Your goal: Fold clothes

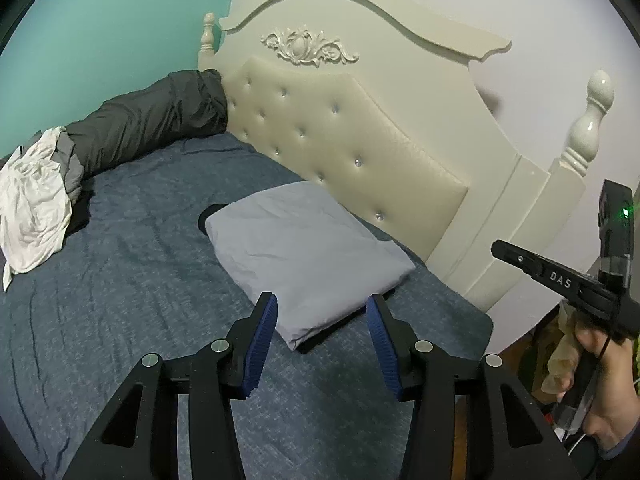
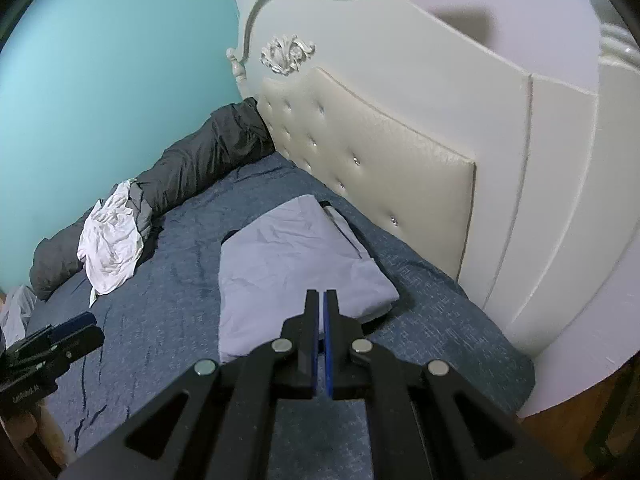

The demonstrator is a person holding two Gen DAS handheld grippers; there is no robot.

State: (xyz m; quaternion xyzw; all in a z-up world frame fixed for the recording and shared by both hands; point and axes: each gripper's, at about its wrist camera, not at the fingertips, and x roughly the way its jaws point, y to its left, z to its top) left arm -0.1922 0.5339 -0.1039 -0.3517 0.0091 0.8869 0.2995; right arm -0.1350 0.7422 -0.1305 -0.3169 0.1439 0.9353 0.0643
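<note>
Folded pale lavender-grey garment (image 1: 308, 256), a neat rectangular stack, flat on the dark blue textured bedspread (image 1: 132, 280), near the right side of the bed and just in front of the cream tufted headboard with small crystal buttons (image 1: 340, 136). Dark edge of another fabric peeking out beneath the stack at its near and far-left corners.

Left gripper with black arms and blue ribbed pads (image 1: 322, 312), fingers spread wide, empty, hovering above the bedspread just short of the stack's near edge. Stack's near corner showing in the gap between the two pads.

Right gripper of the same black build (image 2: 322, 300), pads pressed together with only a thin slit between, nothing pinched; tips over the near right part of the folded garment in its own view, contact with the cloth impossible to tell. Seen from the left wrist camera at far right, held by a hand (image 1: 592, 392) around a grip, well off to the side of the bed's edge.

Crumpled white cloth (image 1: 32, 208) heaped at the far left of the bed, well apart from the stack, resting against a long dark grey rolled quilt (image 1: 148, 124) lying along the turquoise wall (image 1: 112, 20) up to the headboard.
</note>
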